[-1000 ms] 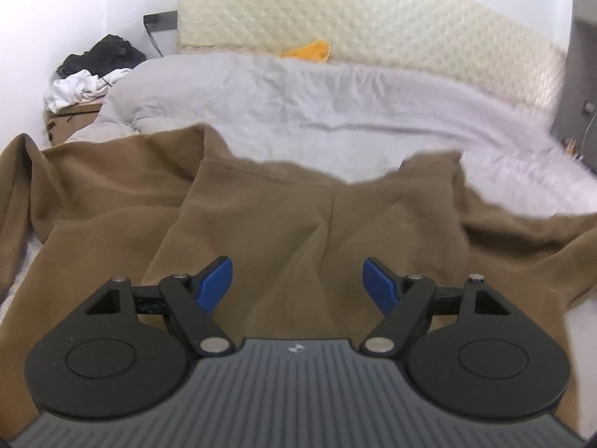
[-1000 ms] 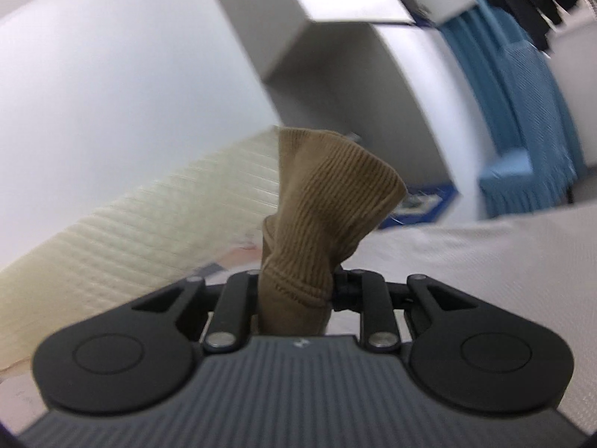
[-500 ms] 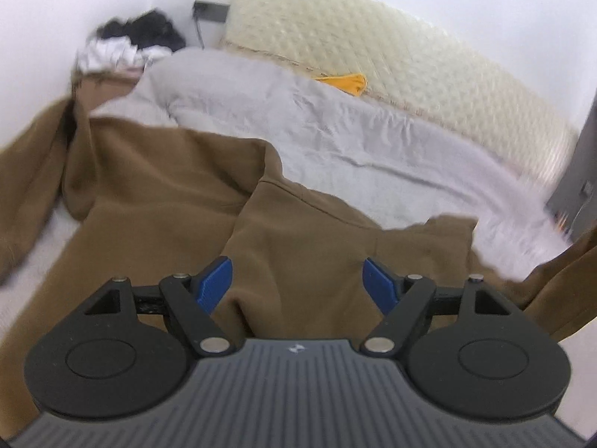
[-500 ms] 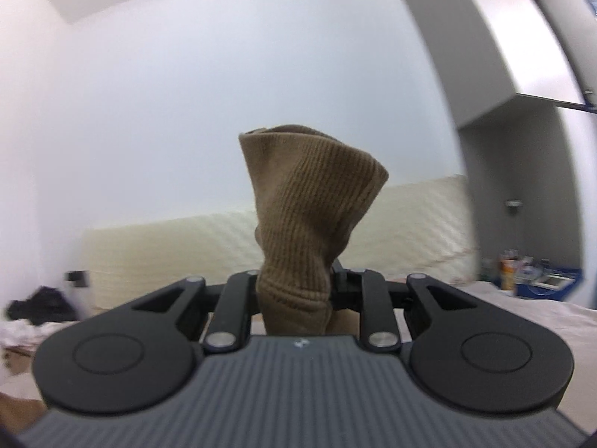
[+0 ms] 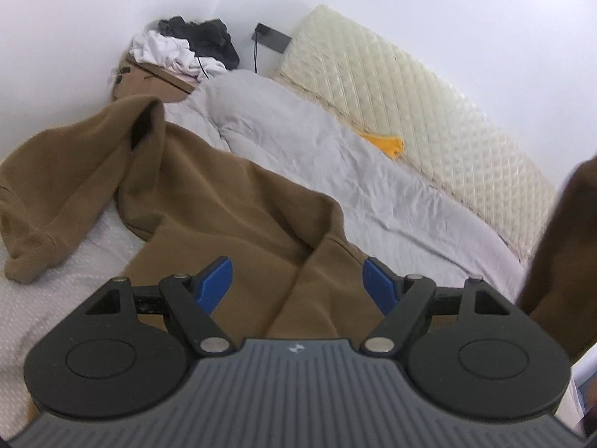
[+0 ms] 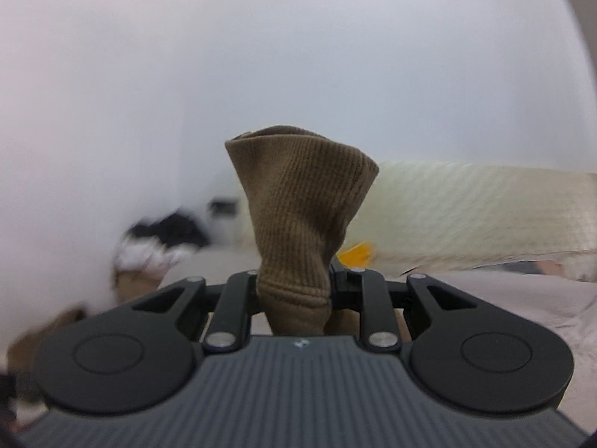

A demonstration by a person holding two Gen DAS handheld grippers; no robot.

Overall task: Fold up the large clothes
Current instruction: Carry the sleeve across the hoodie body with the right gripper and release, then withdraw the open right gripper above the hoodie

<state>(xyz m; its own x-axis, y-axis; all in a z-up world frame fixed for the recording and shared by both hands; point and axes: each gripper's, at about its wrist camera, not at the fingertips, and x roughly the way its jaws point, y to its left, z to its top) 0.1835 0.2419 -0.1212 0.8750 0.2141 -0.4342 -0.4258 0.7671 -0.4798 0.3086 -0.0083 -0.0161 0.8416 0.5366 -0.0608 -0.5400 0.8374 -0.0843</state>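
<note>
While our right gripper (image 6: 294,291) has its jaws clamped on the ribbed cuff (image 6: 298,201) of the brown sweater, the cuff stands up out of them as a flared, crumpled tube with its open end on top. Behind it the right wrist view is blurred; we make out only pale wall and the cream quilted headboard (image 6: 466,216).

Our left gripper (image 5: 296,283) has its jaws wide apart, blue pads (image 5: 214,283) on either side, with nothing between them. It hovers over the brown sweater (image 5: 231,205), which lies spread on the bed (image 5: 74,257). We cannot tell whether the pads touch the cloth.

Directly under the jaws the sweater's body lies in broad, soft folds, with a crease running from between the pads toward the far edge. To the left one sleeve (image 5: 48,186) bends out and back, its ribbed end lying on the white textured sheet. At the right edge of the left wrist view a dark, blurred strip of brown cloth (image 5: 559,254) rises off the bed.

Beyond the sweater a grey duvet (image 5: 335,156) is bunched along the headboard (image 5: 410,100), and a small orange thing (image 5: 388,145) lies between them.

In the far corner stands a cardboard box (image 5: 149,82), heaped with white clothes (image 5: 164,50) and dark clothes (image 5: 205,35) that spill over its rim. A black fitting (image 5: 272,37) with a cable sits on the wall just beside it.
</note>
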